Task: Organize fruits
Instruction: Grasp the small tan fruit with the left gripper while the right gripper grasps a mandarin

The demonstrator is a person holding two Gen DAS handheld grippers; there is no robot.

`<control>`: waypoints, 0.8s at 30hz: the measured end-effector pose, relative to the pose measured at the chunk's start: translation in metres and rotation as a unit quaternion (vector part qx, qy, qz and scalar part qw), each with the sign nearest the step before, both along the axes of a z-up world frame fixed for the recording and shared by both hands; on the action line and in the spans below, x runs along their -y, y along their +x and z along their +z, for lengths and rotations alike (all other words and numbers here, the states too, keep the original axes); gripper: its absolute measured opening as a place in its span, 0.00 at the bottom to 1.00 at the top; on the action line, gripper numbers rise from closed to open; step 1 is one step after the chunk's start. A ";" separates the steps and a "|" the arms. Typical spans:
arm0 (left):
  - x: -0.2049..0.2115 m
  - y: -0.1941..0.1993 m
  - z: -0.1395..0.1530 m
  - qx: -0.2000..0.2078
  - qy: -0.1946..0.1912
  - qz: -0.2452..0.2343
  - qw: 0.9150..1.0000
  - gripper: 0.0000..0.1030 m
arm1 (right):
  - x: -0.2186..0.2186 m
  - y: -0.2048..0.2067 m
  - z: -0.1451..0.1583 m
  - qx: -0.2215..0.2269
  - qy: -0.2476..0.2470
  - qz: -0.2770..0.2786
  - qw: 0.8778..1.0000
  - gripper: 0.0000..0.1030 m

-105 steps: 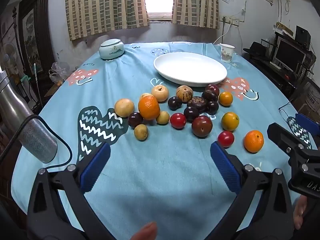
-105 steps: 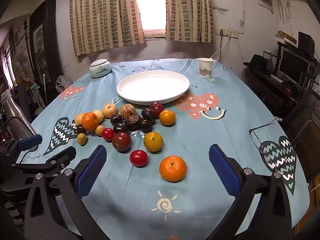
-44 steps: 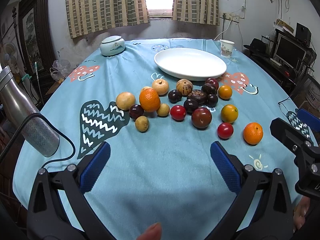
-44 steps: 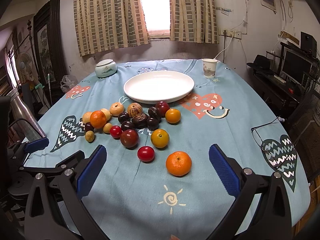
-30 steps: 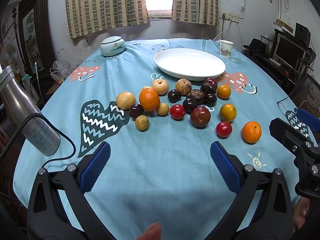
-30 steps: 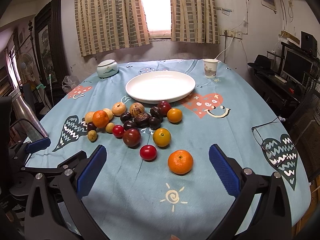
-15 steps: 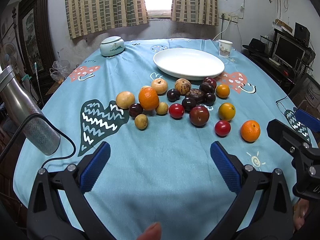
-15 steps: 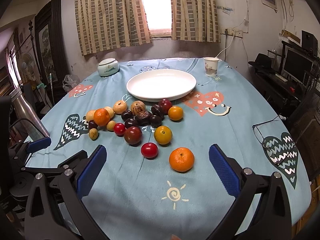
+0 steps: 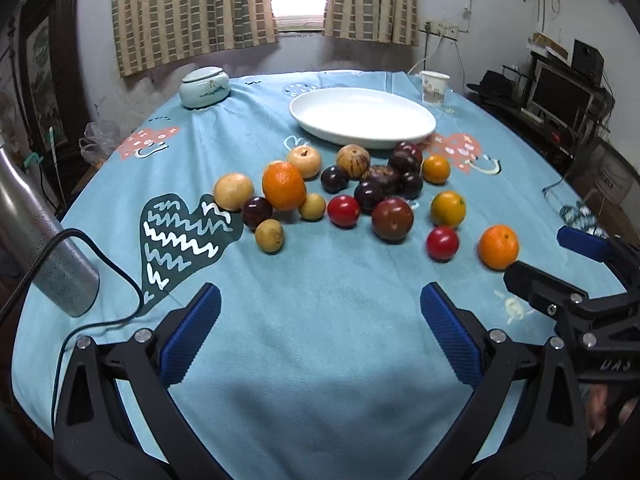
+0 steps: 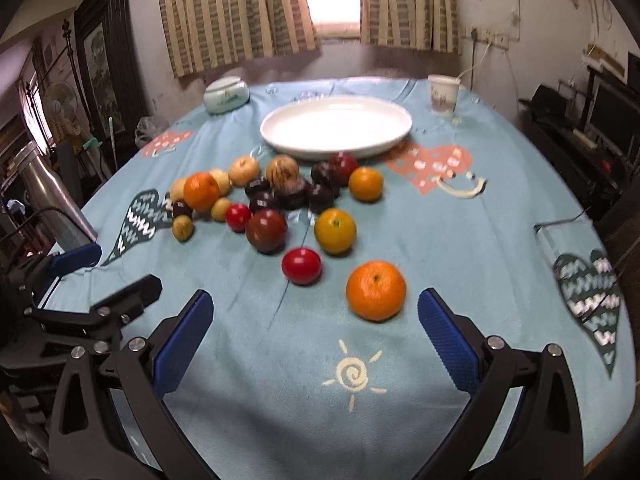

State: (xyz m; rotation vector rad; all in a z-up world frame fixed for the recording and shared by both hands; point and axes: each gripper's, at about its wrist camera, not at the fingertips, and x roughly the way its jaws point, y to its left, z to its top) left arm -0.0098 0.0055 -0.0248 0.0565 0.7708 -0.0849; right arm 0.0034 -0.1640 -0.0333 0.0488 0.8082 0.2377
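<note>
Both tools hover with fingers spread wide and empty: the right tool [image 10: 314, 332] just short of an orange [image 10: 375, 290], the left tool [image 9: 320, 330] over bare tabletop [image 9: 320, 360]. Beyond, scattered fruit [image 9: 344, 196] lies before an empty white plate [image 9: 362, 117].

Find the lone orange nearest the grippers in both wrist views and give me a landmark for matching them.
Left wrist view: the lone orange sits at right of centre, just beyond the right gripper's black finger.
Right wrist view: it lies low, right of centre, ahead of the open right gripper.
Shared landmark: the white plate beyond the fruit cluster; a small red fruit lies left of the orange in both.
</note>
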 end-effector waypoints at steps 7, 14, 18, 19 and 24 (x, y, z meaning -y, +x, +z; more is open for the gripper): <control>-0.019 0.023 -0.023 -0.043 0.011 0.005 0.999 0.98 | 0.026 0.019 -0.028 -0.069 0.031 -0.006 0.997 0.99; -0.031 0.045 -0.023 -0.037 0.024 -0.008 0.999 0.98 | 0.051 0.032 -0.047 -0.131 0.086 0.009 0.988 0.99; -0.039 0.068 -0.028 -0.056 0.025 -0.010 0.998 0.95 | 0.044 0.026 -0.048 -0.120 0.050 0.038 0.991 0.99; -0.039 0.072 -0.030 -0.060 0.030 -0.013 0.998 0.91 | 0.040 0.023 -0.049 -0.115 0.033 0.046 0.992 0.99; -0.045 0.101 -0.047 -0.109 -0.001 -0.028 0.994 0.41 | 0.042 0.019 -0.047 -0.107 0.025 0.033 0.993 0.99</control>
